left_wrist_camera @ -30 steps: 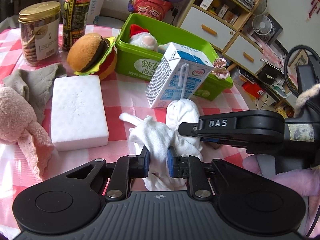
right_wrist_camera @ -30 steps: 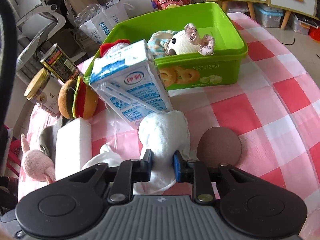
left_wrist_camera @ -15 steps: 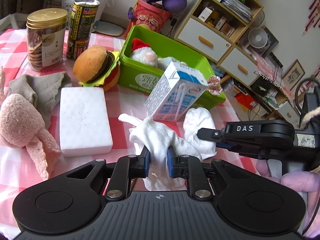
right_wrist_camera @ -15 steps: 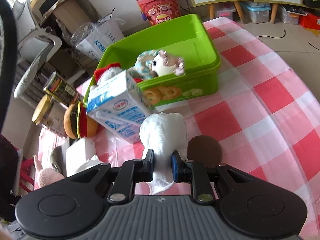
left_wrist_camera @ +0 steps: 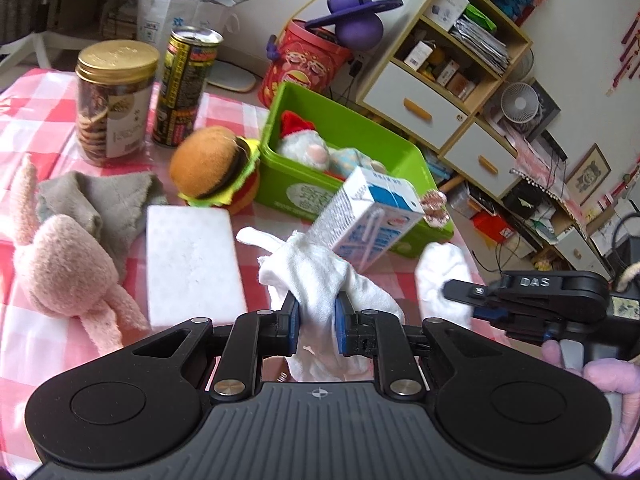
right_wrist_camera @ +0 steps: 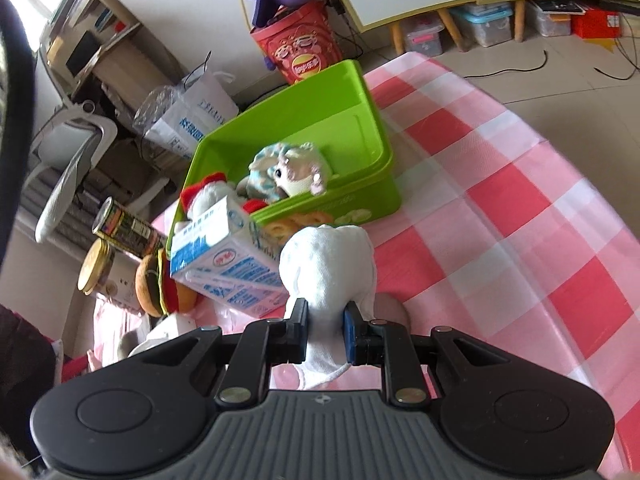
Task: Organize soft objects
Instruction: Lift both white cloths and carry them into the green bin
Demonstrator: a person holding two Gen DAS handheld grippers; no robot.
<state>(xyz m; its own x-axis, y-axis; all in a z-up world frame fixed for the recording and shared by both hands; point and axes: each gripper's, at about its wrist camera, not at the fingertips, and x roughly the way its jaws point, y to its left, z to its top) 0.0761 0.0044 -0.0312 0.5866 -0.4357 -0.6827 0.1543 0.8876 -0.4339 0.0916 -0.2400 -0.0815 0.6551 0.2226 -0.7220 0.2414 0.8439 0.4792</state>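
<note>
My left gripper (left_wrist_camera: 316, 322) is shut on a crumpled white cloth (left_wrist_camera: 316, 272) and holds it above the checked table. My right gripper (right_wrist_camera: 326, 334) is shut on a white sock (right_wrist_camera: 330, 264); it also shows in the left wrist view (left_wrist_camera: 442, 280). The green bin (left_wrist_camera: 344, 130) holds a Santa plush (left_wrist_camera: 304, 144) and a pale plush toy (right_wrist_camera: 290, 172). A burger plush (left_wrist_camera: 214, 170), a pink bunny plush (left_wrist_camera: 60, 264), a grey cloth (left_wrist_camera: 100, 200) and a white sponge block (left_wrist_camera: 192, 264) lie on the table.
A milk carton (left_wrist_camera: 370, 216) stands in front of the bin. A cookie jar (left_wrist_camera: 114, 98) and a tall can (left_wrist_camera: 182, 86) stand at the back left. A brown round coaster (right_wrist_camera: 390, 310) lies under the sock. Shelves and drawers stand beyond the table.
Both grippers have risen and pulled back, lifting the white cloth and the sock off the table. The sock has moved right, away from the cloth.
</note>
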